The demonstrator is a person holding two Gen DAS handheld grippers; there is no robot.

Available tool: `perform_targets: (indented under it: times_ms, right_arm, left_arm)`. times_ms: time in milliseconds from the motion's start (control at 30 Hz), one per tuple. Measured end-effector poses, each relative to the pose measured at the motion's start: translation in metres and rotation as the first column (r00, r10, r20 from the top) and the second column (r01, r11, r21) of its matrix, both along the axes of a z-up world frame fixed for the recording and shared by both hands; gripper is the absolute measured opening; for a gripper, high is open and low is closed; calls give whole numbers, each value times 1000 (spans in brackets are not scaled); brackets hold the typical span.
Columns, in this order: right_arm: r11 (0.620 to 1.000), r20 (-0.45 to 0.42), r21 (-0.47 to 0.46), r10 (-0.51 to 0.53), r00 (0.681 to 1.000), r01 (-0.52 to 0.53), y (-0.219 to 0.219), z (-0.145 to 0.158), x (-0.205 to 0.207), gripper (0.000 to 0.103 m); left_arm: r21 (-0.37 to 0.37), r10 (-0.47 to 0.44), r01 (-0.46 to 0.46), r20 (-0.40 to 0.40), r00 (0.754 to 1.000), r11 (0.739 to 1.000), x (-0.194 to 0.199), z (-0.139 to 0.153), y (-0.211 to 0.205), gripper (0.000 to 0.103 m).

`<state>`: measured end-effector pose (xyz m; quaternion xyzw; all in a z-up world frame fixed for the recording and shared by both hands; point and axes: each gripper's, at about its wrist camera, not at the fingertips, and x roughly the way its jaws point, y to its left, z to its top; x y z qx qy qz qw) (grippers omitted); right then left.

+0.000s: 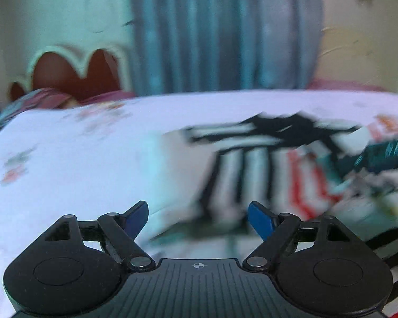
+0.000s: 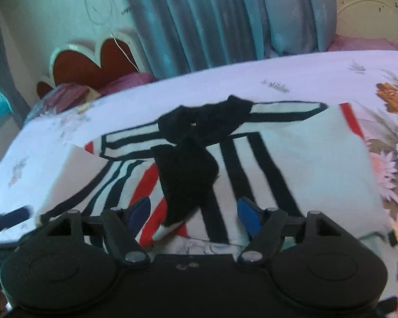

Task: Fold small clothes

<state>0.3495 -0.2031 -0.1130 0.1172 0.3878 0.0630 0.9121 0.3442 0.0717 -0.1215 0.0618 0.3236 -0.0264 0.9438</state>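
Holding my right hand-held gripper (image 2: 193, 216) spread above a small black garment (image 2: 188, 169) — nothing pinched. My left hand-held gripper (image 1: 198, 218) is spread too, over the bed (image 1: 66, 159) — blurred.

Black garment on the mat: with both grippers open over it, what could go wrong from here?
1. The black garment lies bunched and twisted, so a closing right gripper may catch several layers.
2. The striped mat lies directly beneath, so the fingers might pinch it too.
3. The left gripper view is blurred, so its aim is uncertain.
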Motion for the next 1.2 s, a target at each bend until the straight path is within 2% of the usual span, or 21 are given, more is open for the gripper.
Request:
perform_targets:
  times_ms: [67,133,167,200,233,267,300,367,500,600,667,733,767,833,900,933,967,1000,1033,1133,1200]
  right_arm:
    - [1000,-12,14,3,1000,-2,6,-3,9,67]
    - [1000,-23,8,9,1000,-9,14,-5,17,57]
    - [1000,-29,-5,9,1000,-10,17,-7,20,37]
    - [1000,-36,-23,-2,999,1,20,-9,23,20]
    - [999,-39,-37,-19,999,18,20,-9,24,17]
    - [999,-36,-31,-31,999,30,17,-9,25,12]
    - [999,-28,-10,-44,999,44,12,-6,23,6]
    - [998,18,4,-70,997,70,2,5,16,6]
    - [990,141,-31,-129,982,135,-25,29,-3,6]
    - [982,73,-70,-168,983,173,-47,11,-2,6]
    - [982,12,-70,-175,985,175,-56,-5,-2,7]
    - [985,-47,-52,-165,985,163,-61,-17,-3,13]
    - [984,-45,-30,-176,983,175,-65,-18,-6,20]
    - [982,-41,11,-190,981,191,-73,-15,-11,28]
    - [979,-30,34,-199,980,200,-78,-11,-13,54]
    - [978,-24,40,-204,979,205,-82,-10,-15,56]
    - [978,-23,45,-203,979,204,-83,-10,-15,44]
    - [979,-32,43,-198,980,199,-82,-13,-13,26]
    - [978,-40,34,-204,978,205,-83,-15,-12,19]
    - [974,-64,47,-217,974,220,-89,-18,-11,12]
    - [981,-58,-3,-194,979,194,-87,-16,-14,10]
  left_arm:
    - [14,52,-52,-21,998,999,2,-9,17,81]
    - [29,79,-78,-30,996,997,8,-21,26,81]
    - [30,81,-81,-26,996,996,12,-25,27,78]
    - [24,82,-81,-17,997,996,15,-27,29,71]
    - [17,86,-86,-7,996,996,20,-27,31,53]
    - [3,88,-88,5,996,996,23,-26,33,44]
    - [-7,90,-90,21,996,996,26,-25,32,42]
    - [13,82,-83,52,995,996,31,-27,29,32]
    - [39,26,-30,85,996,999,28,-25,11,32]
    - [110,-34,26,72,997,994,25,-31,-7,32]
    - [83,-12,8,39,999,997,27,-35,-4,32]
    - [56,5,-6,27,1000,998,26,-34,4,32]
    - [57,6,-7,26,1000,998,25,-35,7,31]
    - [47,10,-11,18,1000,999,24,-36,12,29]
    - [6,32,-32,1,1000,999,27,-38,18,28]
    - [-2,38,-38,-2,999,999,27,-39,19,28]
    - [-6,45,-45,-3,999,999,27,-40,18,28]
    - [-15,57,-57,-5,998,998,27,-41,18,28]
    - [-34,69,-70,-11,998,997,27,-41,19,28]
    - [-55,82,-83,-29,996,995,27,-41,21,28]
    - [-48,73,-75,-44,996,996,24,-36,20,29]
